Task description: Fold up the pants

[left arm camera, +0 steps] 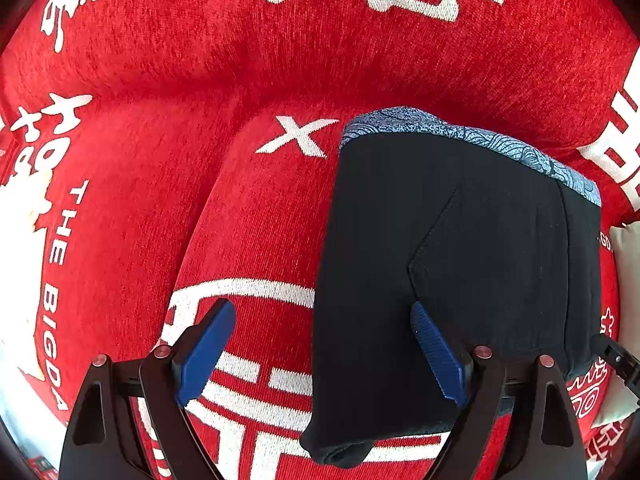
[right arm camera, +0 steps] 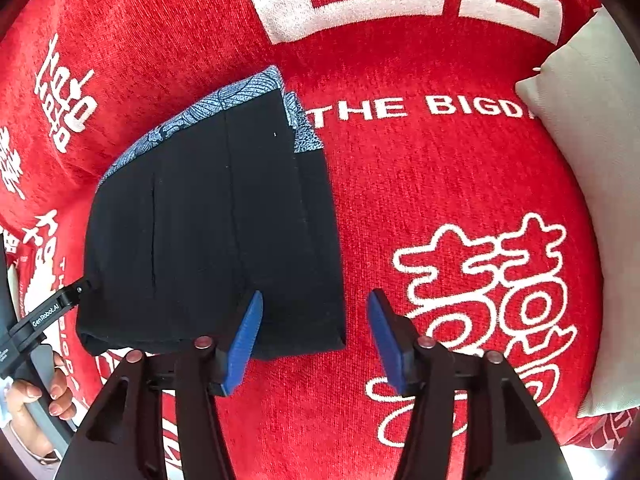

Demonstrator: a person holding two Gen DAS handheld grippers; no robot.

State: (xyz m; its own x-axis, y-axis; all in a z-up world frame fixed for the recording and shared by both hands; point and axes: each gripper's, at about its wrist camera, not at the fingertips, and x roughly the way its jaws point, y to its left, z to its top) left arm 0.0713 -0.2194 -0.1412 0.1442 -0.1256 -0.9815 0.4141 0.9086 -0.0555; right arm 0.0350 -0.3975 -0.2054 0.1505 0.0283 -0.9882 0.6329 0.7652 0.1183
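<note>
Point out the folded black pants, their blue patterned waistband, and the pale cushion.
Folded black pants point(left arm camera: 480, 248): left wrist view, on the flat black top layer.
Blue patterned waistband point(right arm camera: 224, 98): right wrist view, on the band's upper edge.
Pale cushion point(right arm camera: 592, 128): right wrist view, on its face.

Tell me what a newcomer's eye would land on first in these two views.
First, the red cover with its big white lettering, filling both views. Next, the folded black pants lying on it, their blue patterned waistband at the far end. Then the blue fingers of the open right gripper at the near edge, and a pale cushion at right.
</note>
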